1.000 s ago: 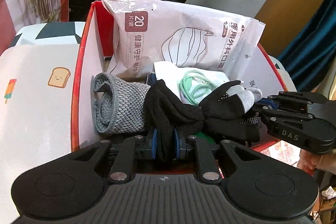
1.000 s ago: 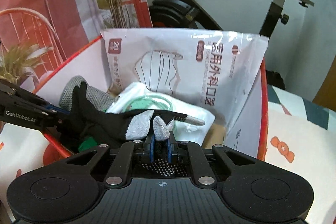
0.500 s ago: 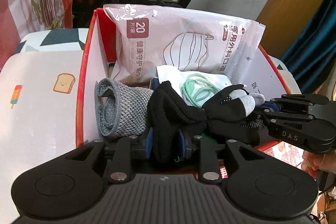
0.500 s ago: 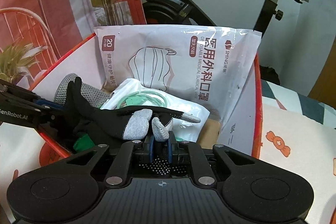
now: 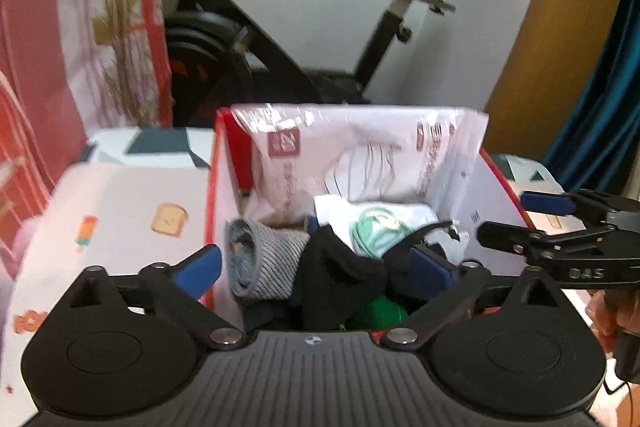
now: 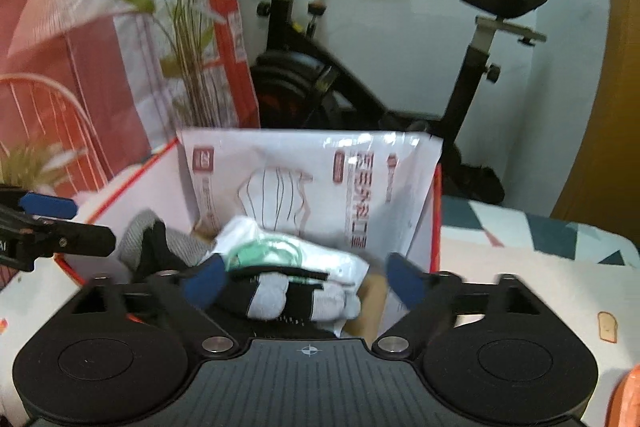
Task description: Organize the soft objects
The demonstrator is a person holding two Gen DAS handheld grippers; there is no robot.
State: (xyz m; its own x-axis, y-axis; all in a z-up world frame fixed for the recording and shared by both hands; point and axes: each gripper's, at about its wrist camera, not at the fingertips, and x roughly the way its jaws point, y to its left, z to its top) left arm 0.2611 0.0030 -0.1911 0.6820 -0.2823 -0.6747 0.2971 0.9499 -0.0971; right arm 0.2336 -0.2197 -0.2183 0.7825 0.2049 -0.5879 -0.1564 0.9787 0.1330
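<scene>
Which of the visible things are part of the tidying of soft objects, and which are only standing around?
Part of the job:
red box
black glove
grey knitted roll
mask packet
bag with green cord
left hand-held gripper, opening
right hand-held gripper, opening

Only standing around:
exercise bike
plant

Box (image 5: pixel 218 211) on counter (image 5: pixel 120 203), exercise bike (image 5: pixel 280 39) behind it.
In box: mask pack (image 5: pixel 360 155) upright at back, gloves (image 5: pixel 340 275) in front, rolled cloth (image 5: pixel 268 259) left of gloves, cable bag (image 5: pixel 376 223) between.
</scene>
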